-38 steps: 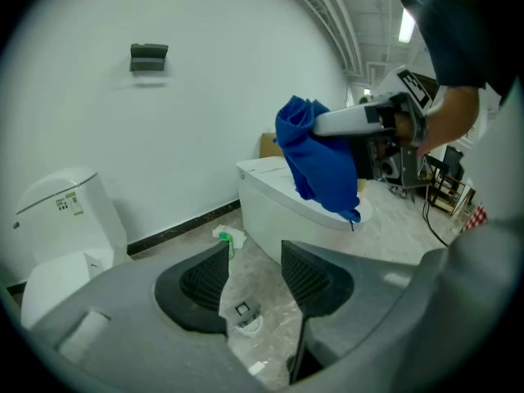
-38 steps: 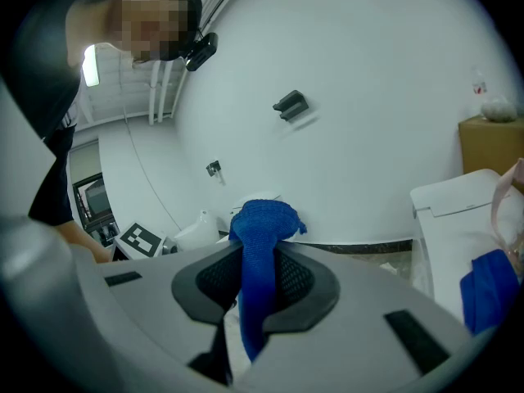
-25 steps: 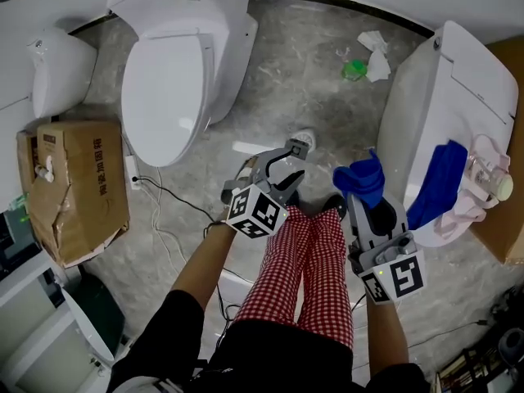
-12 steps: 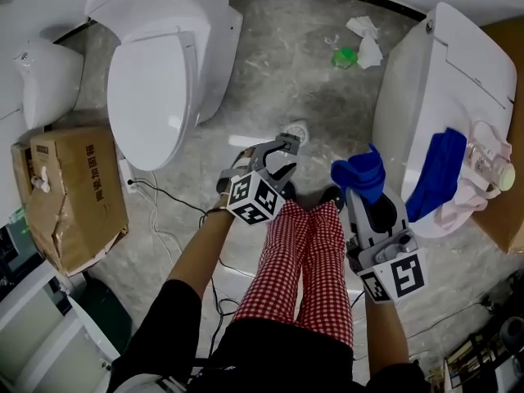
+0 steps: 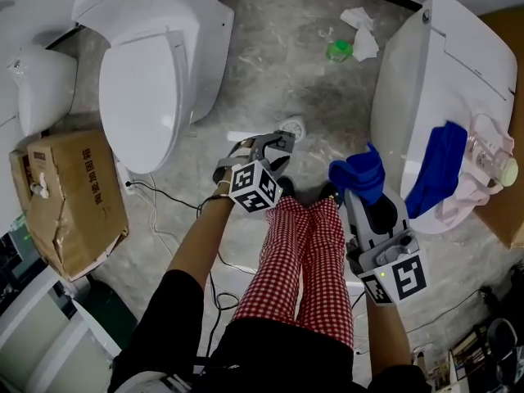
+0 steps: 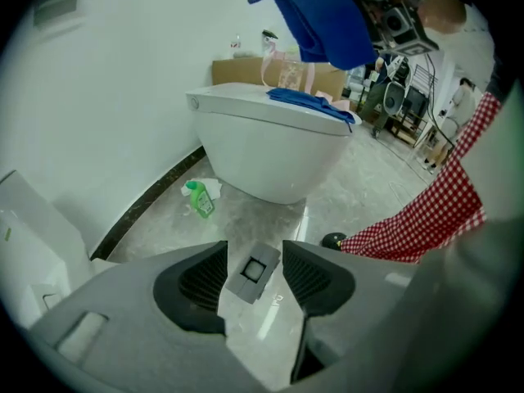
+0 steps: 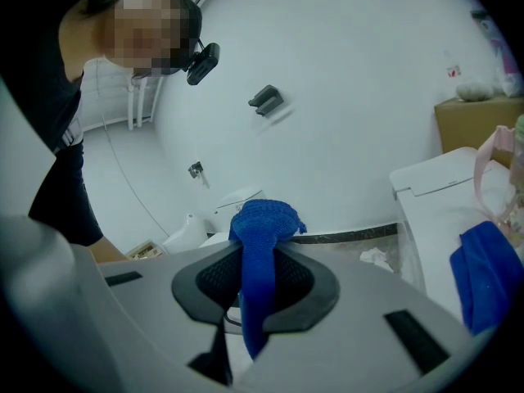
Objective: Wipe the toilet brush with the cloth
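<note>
We see the right hand-held gripper stay clamped on the blue cloth, which is bunched above its jaws. The left hand-held gripper is spread and holds nothing. It has crept nearer the floor drain than a second ago. We find no toilet brush in any view, so we judge wiping not begun.

Bright, even light, shadows faint; a pale glare streak on the floor toward six o'clock; both gripper views bulge, corners black.
</note>
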A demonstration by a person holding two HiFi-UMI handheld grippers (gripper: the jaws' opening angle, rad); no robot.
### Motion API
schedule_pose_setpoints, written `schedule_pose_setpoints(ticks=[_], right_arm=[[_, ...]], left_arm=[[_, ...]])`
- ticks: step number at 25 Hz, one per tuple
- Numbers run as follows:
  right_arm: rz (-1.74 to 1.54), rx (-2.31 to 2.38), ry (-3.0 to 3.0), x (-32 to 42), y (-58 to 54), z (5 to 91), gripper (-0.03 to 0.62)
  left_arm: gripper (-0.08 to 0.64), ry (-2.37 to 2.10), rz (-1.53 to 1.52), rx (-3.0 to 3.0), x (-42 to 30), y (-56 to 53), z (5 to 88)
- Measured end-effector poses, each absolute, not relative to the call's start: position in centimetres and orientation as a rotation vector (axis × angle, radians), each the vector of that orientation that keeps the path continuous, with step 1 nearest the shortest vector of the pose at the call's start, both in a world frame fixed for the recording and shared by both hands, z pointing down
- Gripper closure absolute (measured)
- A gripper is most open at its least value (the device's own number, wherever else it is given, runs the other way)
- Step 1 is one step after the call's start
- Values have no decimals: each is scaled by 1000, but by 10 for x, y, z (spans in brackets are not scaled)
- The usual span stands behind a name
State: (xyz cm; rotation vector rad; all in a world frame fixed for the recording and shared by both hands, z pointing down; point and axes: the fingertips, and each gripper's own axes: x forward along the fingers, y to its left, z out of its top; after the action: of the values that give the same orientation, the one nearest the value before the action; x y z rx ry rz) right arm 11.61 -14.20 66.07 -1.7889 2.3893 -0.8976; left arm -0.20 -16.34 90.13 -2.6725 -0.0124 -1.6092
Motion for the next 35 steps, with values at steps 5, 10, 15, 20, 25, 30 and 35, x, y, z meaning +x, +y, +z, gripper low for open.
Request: schedule_pose_setpoints(ticks=[5, 10, 15, 20, 25, 30, 35], right_arm=[[-914, -1824, 2360, 124, -137, 665, 522], [-943, -1835, 2333, 129, -133, 669, 522], [-940, -1875, 2302, 137, -129, 671, 522], [-940, -1889, 2273, 141, -123, 673, 522], [-954, -1899, 2245, 146, -118, 676, 522], [-944, -1905, 2256, 150, -119, 680, 522], [-908, -1899, 2312, 151, -124, 684, 522]], left_arm=[[365, -127, -1659, -2600, -3, -159, 917], [353, -204, -1681, -2538, -1, -157, 926], [351, -273, -1712, -2462, 0, -154, 937], [350, -349, -1743, -2378, -1, -151, 948], [348, -404, -1784, -2301, -4, -149, 960], [348, -392, -1810, -2280, -2, -150, 967], [347, -424, -1825, -2245, 1, -144, 978]])
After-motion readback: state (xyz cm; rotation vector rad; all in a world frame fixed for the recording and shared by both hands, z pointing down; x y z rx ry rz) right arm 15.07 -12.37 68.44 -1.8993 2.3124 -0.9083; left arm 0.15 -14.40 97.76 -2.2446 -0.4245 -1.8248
